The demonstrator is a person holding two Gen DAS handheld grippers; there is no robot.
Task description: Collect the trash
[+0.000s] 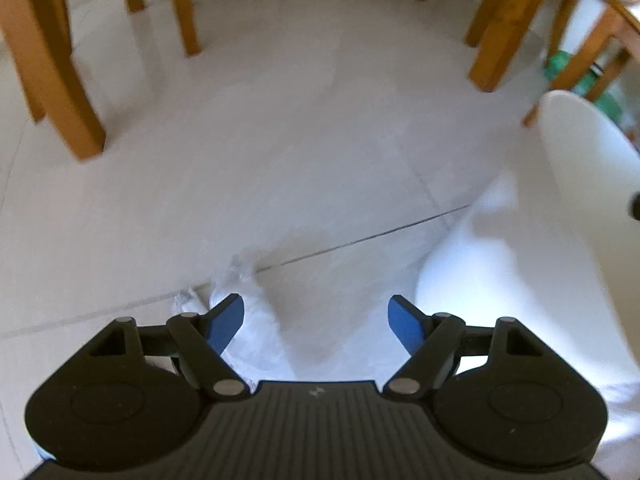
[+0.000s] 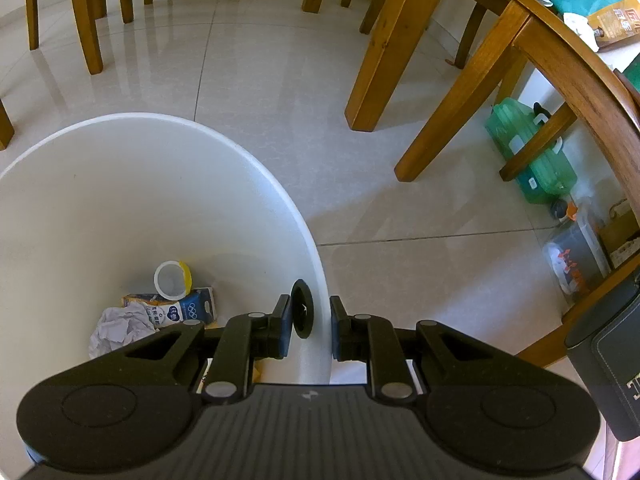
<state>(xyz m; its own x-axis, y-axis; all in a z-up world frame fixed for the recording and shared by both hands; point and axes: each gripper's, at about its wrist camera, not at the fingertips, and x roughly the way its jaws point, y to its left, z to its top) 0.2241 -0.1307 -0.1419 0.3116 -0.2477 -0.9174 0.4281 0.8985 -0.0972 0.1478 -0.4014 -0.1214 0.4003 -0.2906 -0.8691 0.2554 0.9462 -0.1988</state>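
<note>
In the right wrist view a white trash bin [image 2: 120, 200] fills the left side. At its bottom lie a crumpled paper [image 2: 116, 330], a blue-and-white carton [image 2: 188, 310] and a yellow-rimmed tape roll [image 2: 174, 278]. My right gripper [image 2: 310, 310] is shut on the bin's near wall, where a black round knob [image 2: 302, 314] sits between the fingers. The left wrist view is motion-blurred. My left gripper [image 1: 316, 308] hangs open above the tiled floor. A white crumpled piece [image 1: 260, 336] lies under it beside the left blue pad [image 1: 224, 326]. The bin [image 1: 580, 208] stands to its right.
Wooden chair and table legs [image 2: 384, 52] ring the floor at the back and right; more legs [image 1: 56, 80] stand far left. Under the table sit a green plastic container [image 2: 532, 152] and a clear box [image 2: 576, 260]. A dark cylinder [image 2: 608, 364] stands near right.
</note>
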